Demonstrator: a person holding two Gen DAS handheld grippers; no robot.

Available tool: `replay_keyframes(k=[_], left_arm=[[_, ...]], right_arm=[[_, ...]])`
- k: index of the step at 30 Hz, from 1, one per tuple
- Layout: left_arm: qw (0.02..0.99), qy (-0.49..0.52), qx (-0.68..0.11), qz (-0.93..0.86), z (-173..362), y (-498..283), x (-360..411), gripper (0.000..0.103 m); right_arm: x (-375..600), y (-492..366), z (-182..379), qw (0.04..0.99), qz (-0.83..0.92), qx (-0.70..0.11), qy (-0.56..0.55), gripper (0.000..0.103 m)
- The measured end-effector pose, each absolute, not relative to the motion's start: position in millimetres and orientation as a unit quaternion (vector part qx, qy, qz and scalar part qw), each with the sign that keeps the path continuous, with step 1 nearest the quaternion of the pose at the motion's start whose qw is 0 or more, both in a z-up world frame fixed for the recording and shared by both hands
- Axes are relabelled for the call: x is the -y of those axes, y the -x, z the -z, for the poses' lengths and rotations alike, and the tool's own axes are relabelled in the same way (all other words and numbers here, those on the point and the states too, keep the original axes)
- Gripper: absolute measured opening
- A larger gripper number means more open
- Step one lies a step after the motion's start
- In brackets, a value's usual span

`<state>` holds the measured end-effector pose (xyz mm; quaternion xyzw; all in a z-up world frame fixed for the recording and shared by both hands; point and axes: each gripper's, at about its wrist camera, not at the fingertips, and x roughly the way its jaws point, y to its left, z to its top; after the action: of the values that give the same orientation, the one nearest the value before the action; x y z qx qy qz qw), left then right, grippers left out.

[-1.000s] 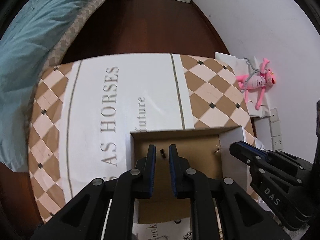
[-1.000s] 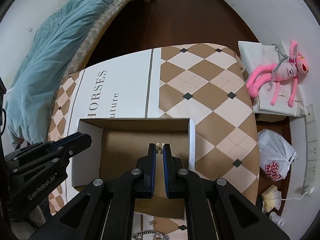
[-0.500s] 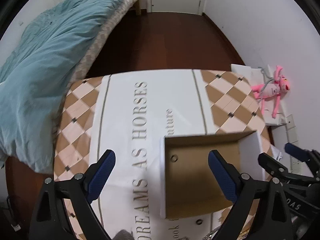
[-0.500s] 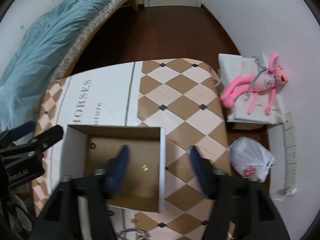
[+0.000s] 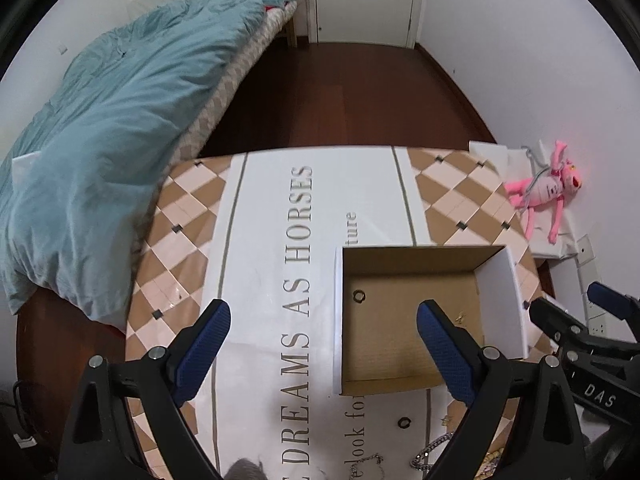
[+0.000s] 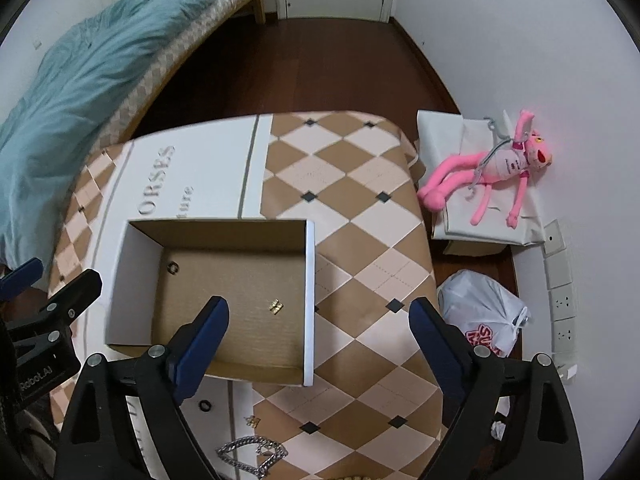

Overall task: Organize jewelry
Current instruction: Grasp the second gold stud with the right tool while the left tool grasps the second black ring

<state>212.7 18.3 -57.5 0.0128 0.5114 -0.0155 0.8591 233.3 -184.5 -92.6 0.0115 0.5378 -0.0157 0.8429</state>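
Where it lies in the box (image 6: 120, 276), the gold earring (image 6: 275, 306) looks small, perhaps paired.

Left gripper (image 5: 322, 322) jaws just opened wide, nothing between, right gripper (image 6: 318, 320) likewise, both angled downward

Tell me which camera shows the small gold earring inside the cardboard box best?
The right wrist view: the small gold earring lies clear and sharp on the cardboard box floor. In the left wrist view it is a tiny speck beside a blue finger.
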Motion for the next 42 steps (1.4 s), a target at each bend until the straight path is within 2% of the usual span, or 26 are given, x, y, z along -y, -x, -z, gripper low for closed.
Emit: replay_keyframes(k=[5,11,13,18,24,25,26,27,28,29,38,42], left_arm=[[0.863,-0.027,-0.504,0.007,55.8,-192.1,-21.3,0.095],[0.838,-0.054,-0.544,0.004,111.6,-156.8,-26.0,0.095],[0.827,-0.054,-0.559,0.003,132.3,-149.8,-29.3,0.095],[0.814,-0.068,-0.577,-0.006,162.5,-139.7,-35.4,0.095],[0.805,-0.061,-0.590,-0.010,175.4,-135.4,-42.5,0.095],[0.804,-0.060,-0.591,-0.010,175.8,-135.3,-42.7,0.095],[0.804,-0.059,-0.592,-0.010,176.3,-135.7,-42.3,0.095],[0.804,-0.059,-0.592,-0.010,175.9,-136.0,-41.6,0.095],[0.804,-0.058,-0.591,-0.008,174.8,-135.9,-40.0,0.095],[0.805,-0.059,-0.590,-0.007,173.8,-135.9,-38.4,0.095],[0.806,-0.053,-0.589,0.029,169.3,-137.7,-5.1,0.095],[0.805,-0.052,-0.588,0.059,173.5,-137.8,18.0,0.094]], right_arm=[[184.5,-210.2,85.0,0.849,0.009,-0.527,-0.026,0.093],[175.2,-167.0,137.0,0.831,-0.005,-0.555,-0.045,0.091],[168.8,-158.2,160.1,0.820,-0.011,-0.570,-0.047,0.071],[153.9,-145.8,200.1,0.810,-0.022,-0.584,-0.045,0.064],[136.3,-137.6,212.5,0.817,-0.022,-0.576,-0.015,0.054],[134.1,-137.1,212.4,0.819,-0.020,-0.574,-0.008,0.047],[132.5,-136.5,211.9,0.821,-0.015,-0.571,0.001,0.037],[129.9,-136.2,211.6,0.822,-0.014,-0.569,0.009,0.032],[126.4,-134.5,211.4,0.824,-0.018,-0.567,0.015,0.019],[125.0,-134.9,210.3,0.824,-0.018,-0.566,0.021,0.013],[180.6,-136.6,183.6,0.837,0.009,-0.543,-0.069,0.013],[202.2,-139.8,174.7,0.840,0.027,-0.537,-0.073,0.013]])
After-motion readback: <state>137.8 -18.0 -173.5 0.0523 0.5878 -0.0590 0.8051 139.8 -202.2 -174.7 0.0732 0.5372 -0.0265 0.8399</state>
